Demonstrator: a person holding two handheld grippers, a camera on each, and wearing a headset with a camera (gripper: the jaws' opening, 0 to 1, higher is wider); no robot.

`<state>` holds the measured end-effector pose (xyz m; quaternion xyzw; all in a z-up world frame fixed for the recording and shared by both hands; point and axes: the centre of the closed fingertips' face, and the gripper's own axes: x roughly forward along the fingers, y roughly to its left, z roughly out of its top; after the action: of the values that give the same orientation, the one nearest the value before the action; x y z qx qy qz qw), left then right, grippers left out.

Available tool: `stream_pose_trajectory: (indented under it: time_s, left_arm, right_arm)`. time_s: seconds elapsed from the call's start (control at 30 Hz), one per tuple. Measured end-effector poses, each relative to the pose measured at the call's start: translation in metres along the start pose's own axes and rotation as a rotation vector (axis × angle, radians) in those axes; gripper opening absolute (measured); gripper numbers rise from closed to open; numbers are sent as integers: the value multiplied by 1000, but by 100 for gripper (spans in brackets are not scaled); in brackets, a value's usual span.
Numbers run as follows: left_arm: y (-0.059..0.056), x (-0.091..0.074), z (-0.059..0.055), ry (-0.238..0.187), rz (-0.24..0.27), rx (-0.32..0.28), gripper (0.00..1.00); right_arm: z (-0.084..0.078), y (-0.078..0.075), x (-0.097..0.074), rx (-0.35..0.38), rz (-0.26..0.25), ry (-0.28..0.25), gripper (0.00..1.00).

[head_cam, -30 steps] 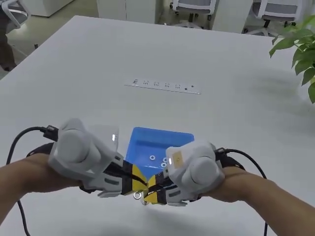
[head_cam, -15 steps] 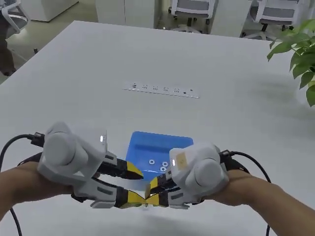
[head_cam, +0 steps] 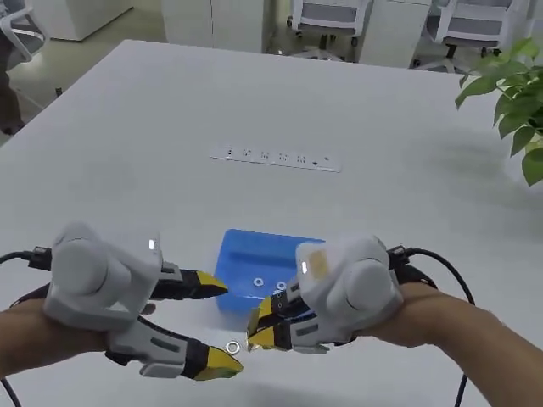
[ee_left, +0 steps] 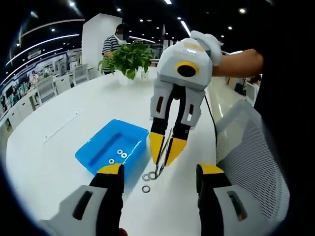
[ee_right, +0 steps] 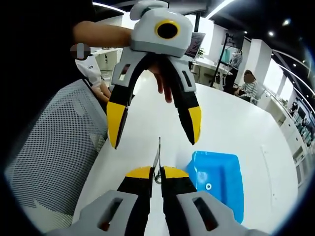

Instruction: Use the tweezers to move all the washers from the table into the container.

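By the container's near edge the left tool gapes wide; right tool pinches tweezers near washers.

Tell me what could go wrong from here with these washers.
1. The thin tweezers sit between the right gripper's shut jaws. Pressing their tip down might twist them or make them slip.
2. The loose washers lie flat on the table near the container. A nudge could flick them away rather than lift them.
3. The open left gripper faces the right one closely, so they may bump.
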<state>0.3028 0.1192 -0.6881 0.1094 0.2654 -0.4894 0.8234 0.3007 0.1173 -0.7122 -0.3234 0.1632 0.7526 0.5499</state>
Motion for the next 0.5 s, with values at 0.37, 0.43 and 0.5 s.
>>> stream_pose_trajectory:
  time_s: [0.37,0.43,0.5]
  left_arm:
    - [11,-7,3,-70,58,-36,77]
    - [13,-7,4,-76,63,-34,78]
    - [13,-7,4,-78,66,-33,79]
  right_arm:
    - [11,-9,-16,-20,-9,5,7]
    - [13,-13,-18,-21,-14,1,7]
    - [15,-16,-20,-20,-17,-2,7]
